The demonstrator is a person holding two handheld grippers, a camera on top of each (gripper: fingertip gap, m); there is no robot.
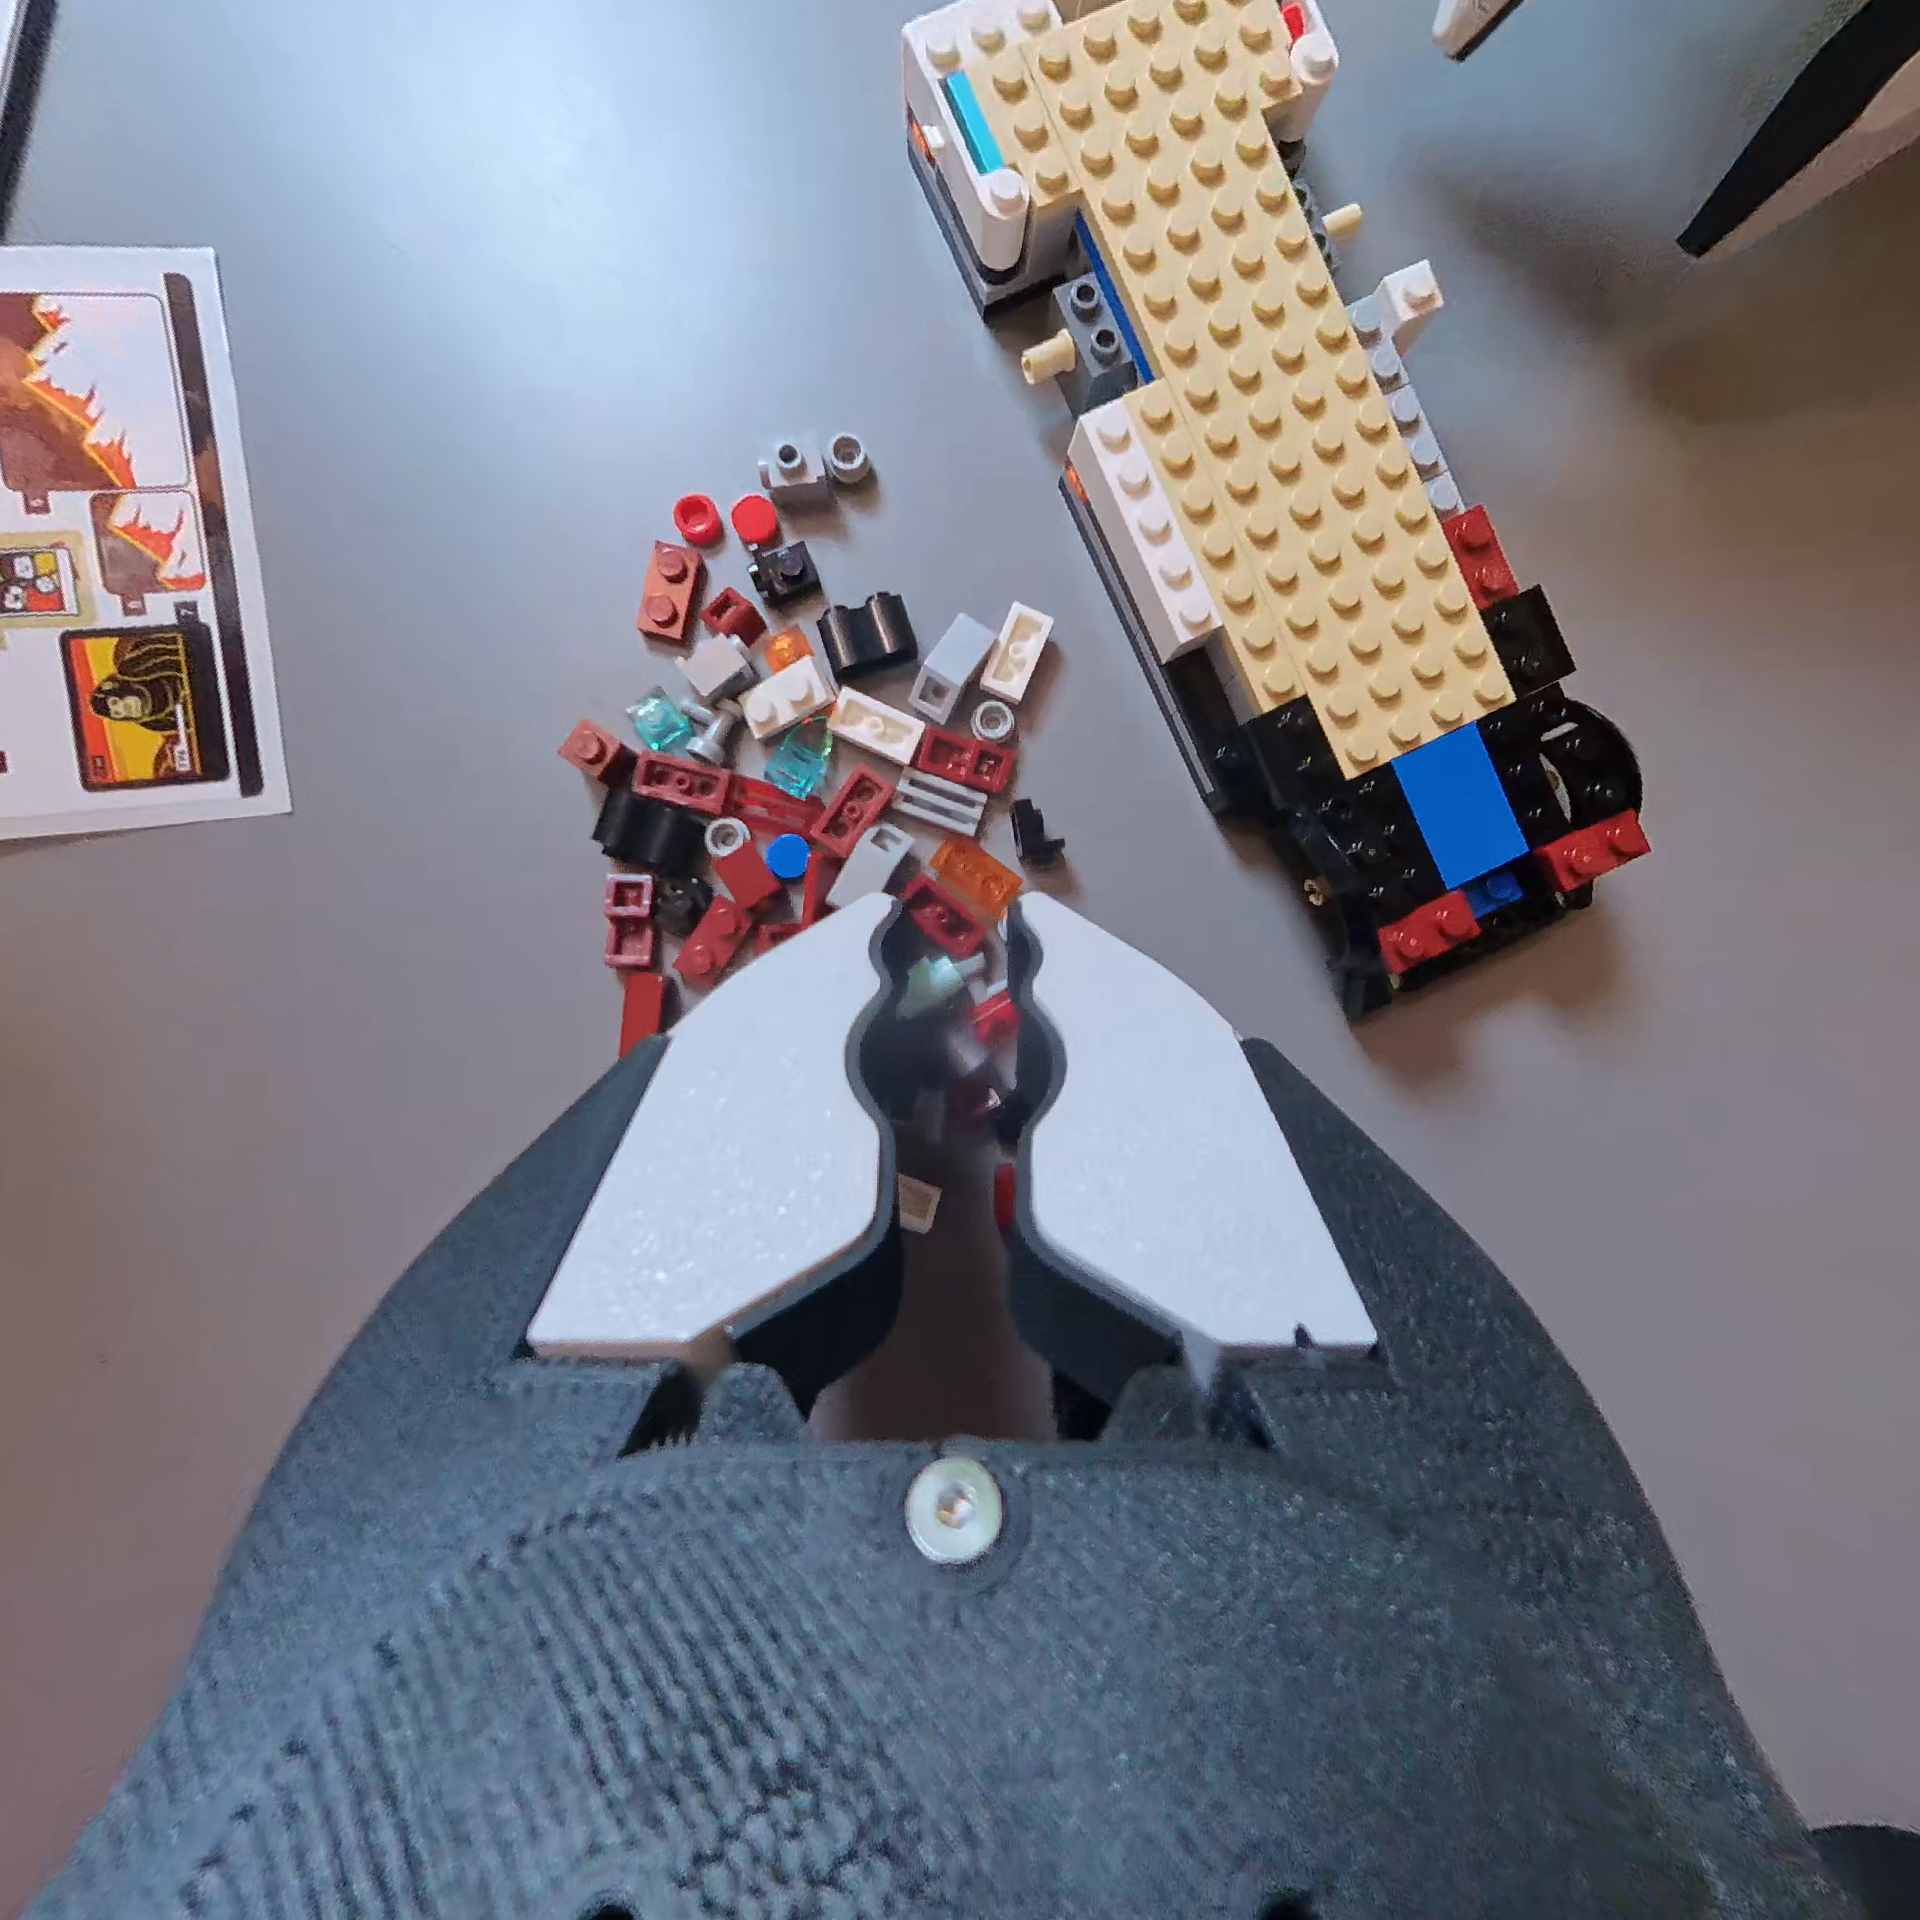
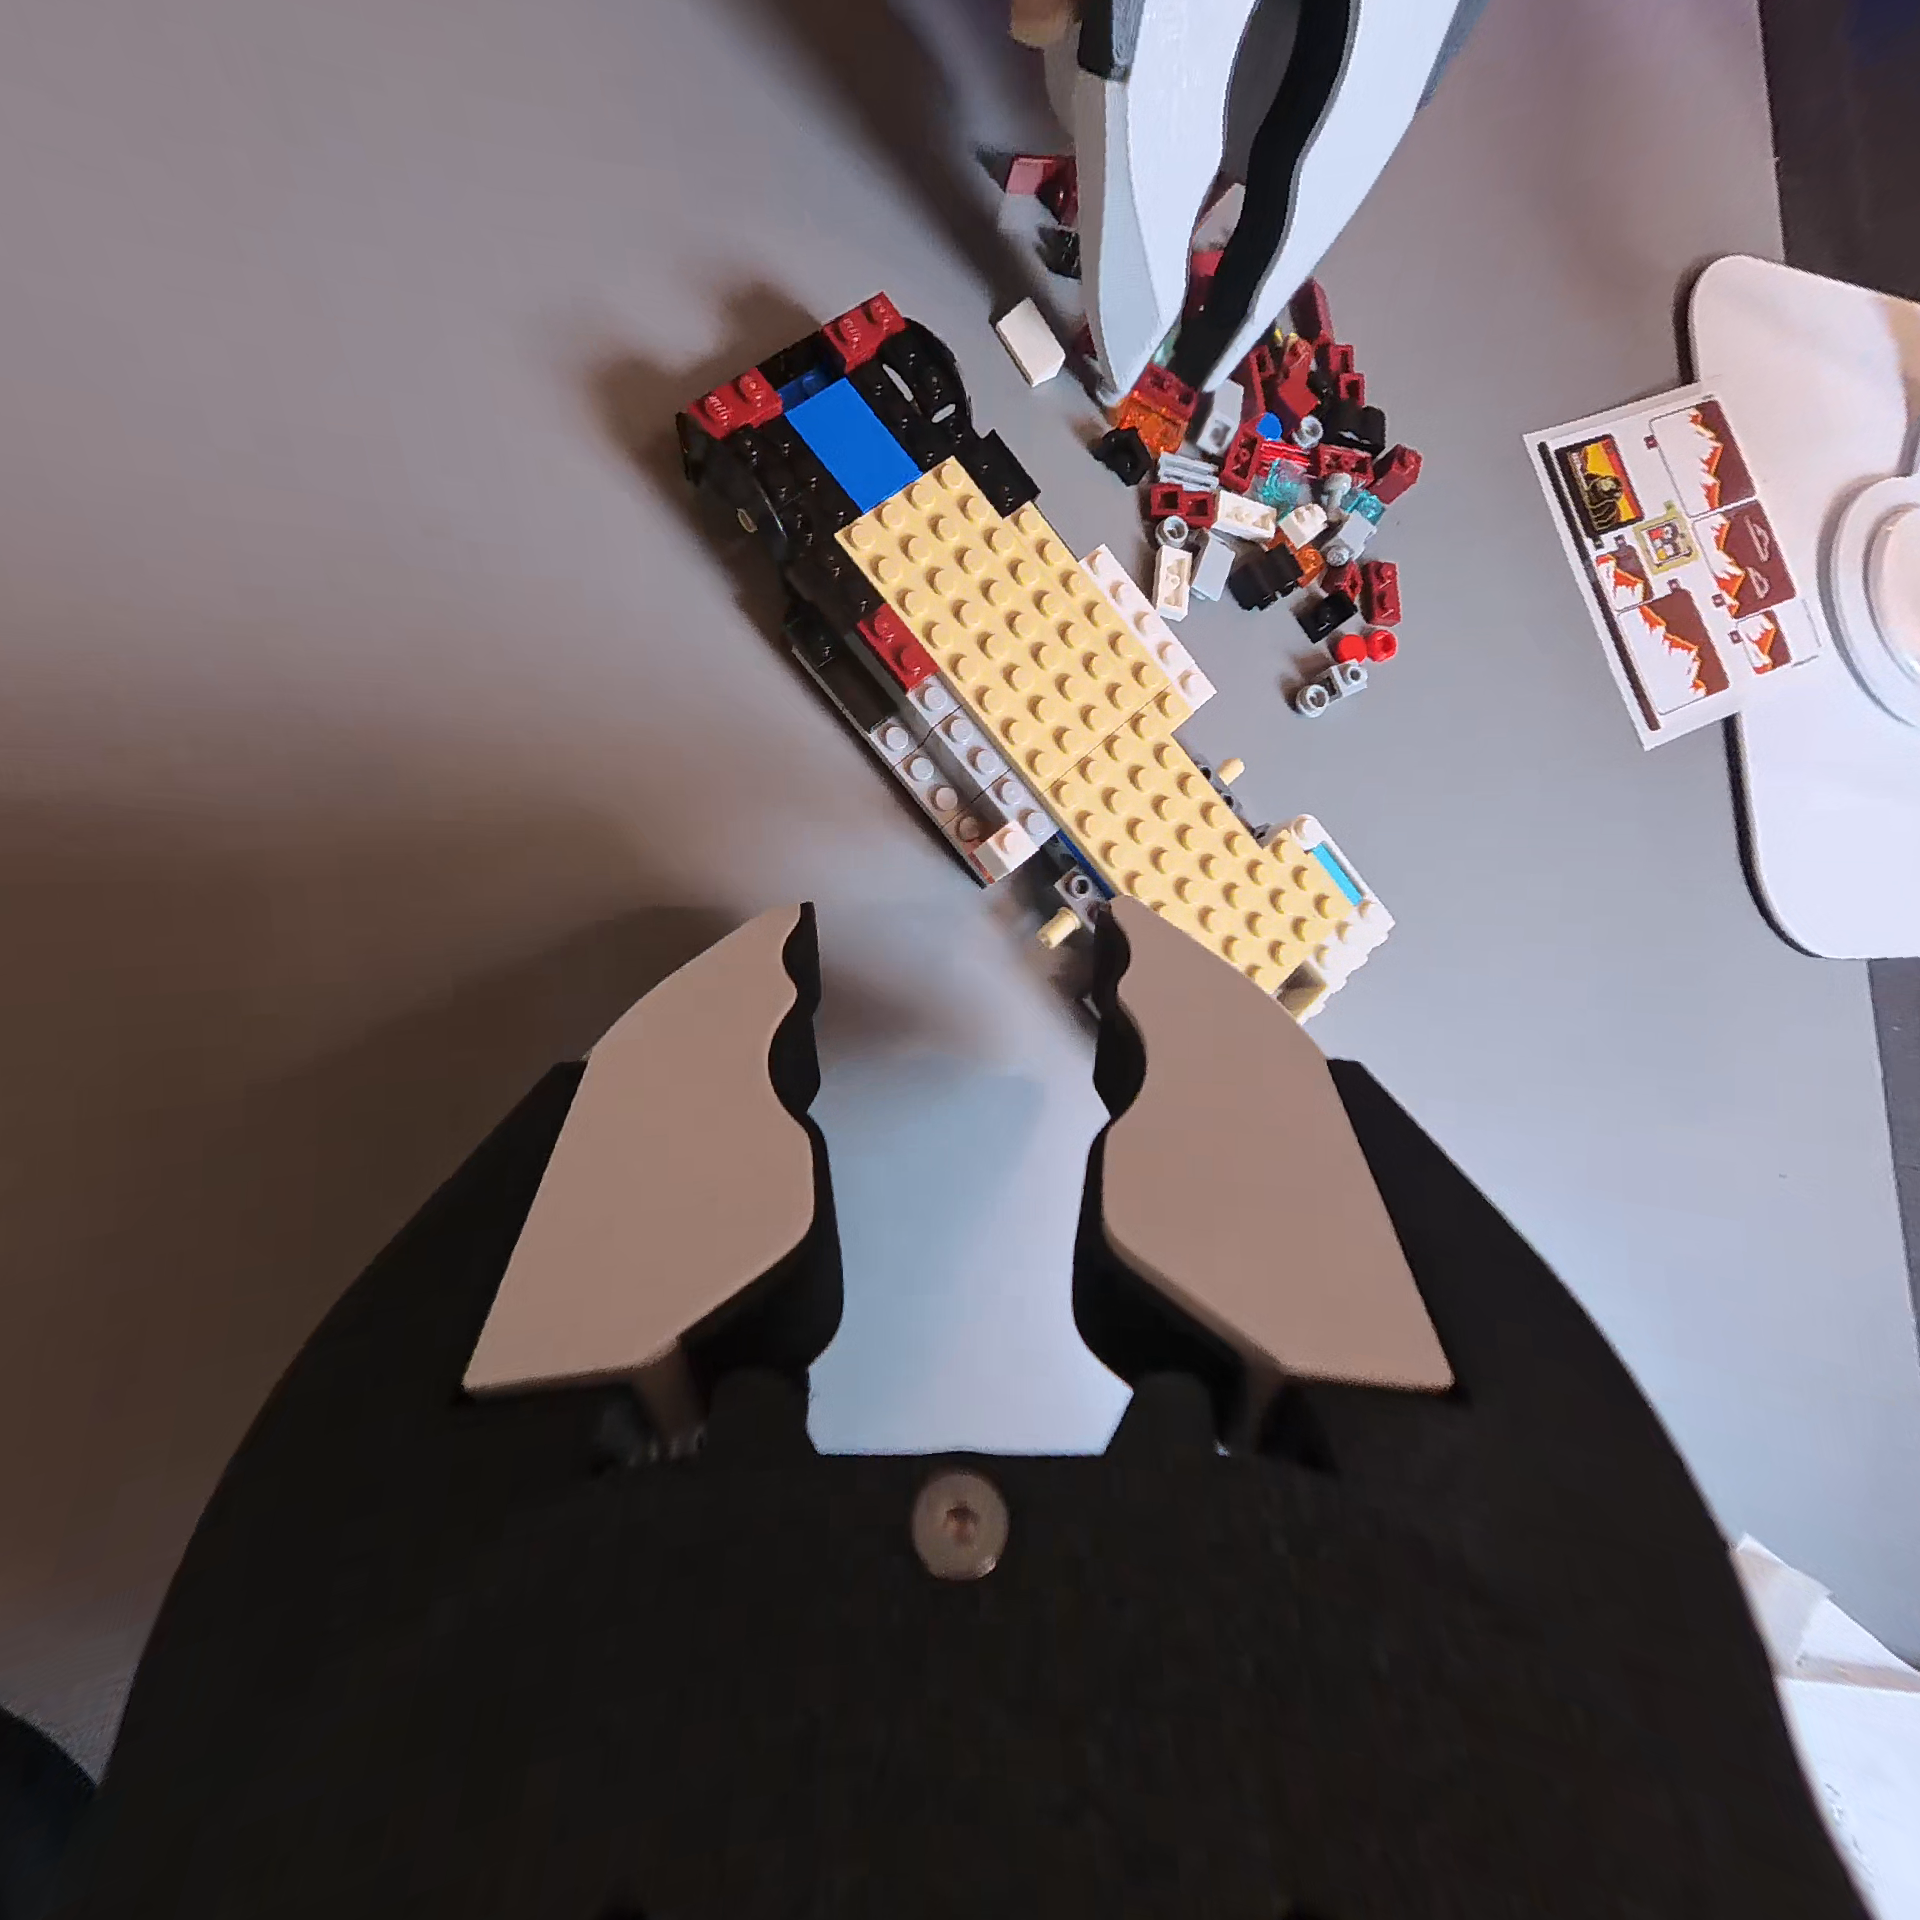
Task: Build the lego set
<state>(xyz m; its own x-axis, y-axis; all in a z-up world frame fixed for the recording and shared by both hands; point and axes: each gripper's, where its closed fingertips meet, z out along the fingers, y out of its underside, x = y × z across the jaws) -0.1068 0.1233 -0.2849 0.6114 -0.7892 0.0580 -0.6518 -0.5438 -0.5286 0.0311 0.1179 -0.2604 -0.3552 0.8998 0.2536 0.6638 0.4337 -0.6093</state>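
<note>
My left gripper (image 1: 956, 914) hangs tips-down over the near edge of a pile of small loose bricks (image 1: 810, 717). Its jaws are a little apart. A dark red brick (image 1: 940, 920) lies between the fingertips, with a gap on the right side, next to a clear orange plate (image 1: 977, 873). The right wrist view shows this gripper (image 2: 1184, 374) with its tips at the pile (image 2: 1288, 509). My right gripper (image 2: 956, 925) is wide open and empty above bare table, its right finger (image 2: 1195, 1039) close to the white end of a long brick vehicle (image 2: 1039, 644) topped with tan plates.
The vehicle (image 1: 1247, 416) lies diagonally to the right of the pile. A sticker sheet (image 1: 114, 540) lies at the left, also seen in the right wrist view (image 2: 1683, 561), partly under a white stand base (image 2: 1818, 831). A lone white brick (image 2: 1031, 343) lies near the pile. Left tips to right tips: about 15 centimeters.
</note>
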